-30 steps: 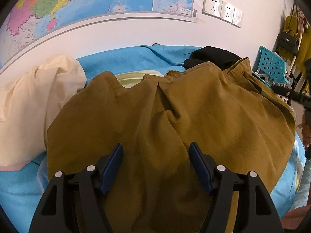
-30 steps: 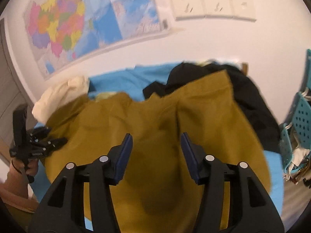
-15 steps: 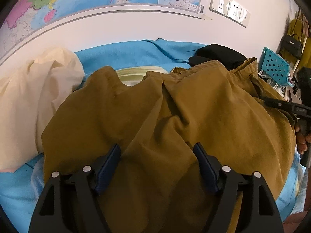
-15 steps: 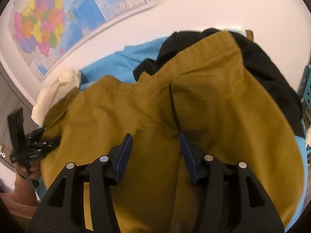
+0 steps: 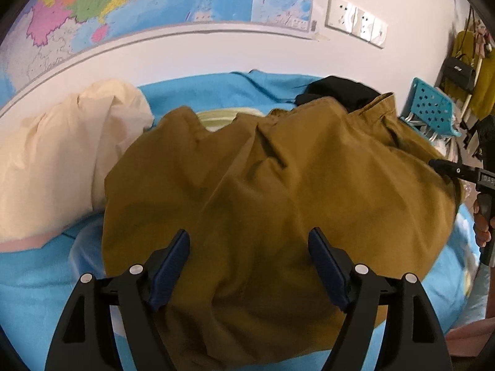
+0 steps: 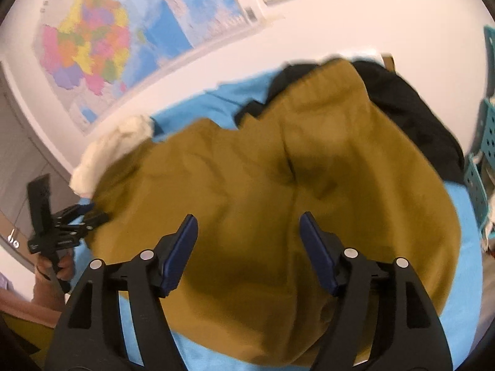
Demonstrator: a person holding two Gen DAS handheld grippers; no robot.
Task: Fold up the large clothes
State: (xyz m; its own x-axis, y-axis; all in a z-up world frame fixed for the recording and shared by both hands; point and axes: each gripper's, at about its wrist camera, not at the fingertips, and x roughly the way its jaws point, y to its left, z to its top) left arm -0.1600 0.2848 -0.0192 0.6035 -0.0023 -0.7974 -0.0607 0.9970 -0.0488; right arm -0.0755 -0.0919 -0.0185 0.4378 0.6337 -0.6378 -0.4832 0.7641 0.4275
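Observation:
A large mustard-brown garment lies spread and wrinkled over a blue sheet; it fills the middle of the right wrist view too. My left gripper is open and empty, held just above the garment's near part. My right gripper is open and empty above the garment's near edge. The right gripper's body shows at the right edge of the left wrist view. The left gripper shows at the left of the right wrist view, beside the garment's left edge.
A cream cloth lies bunched at the left. A black garment lies under the brown one at the far right. A teal perforated basket stands off the right side. A map and sockets hang on the white wall.
Both grippers have pulled back toward the garment's near edge, so more blue sheet shows below it. The right gripper's jaws have opened wider. The garment has stayed flat.

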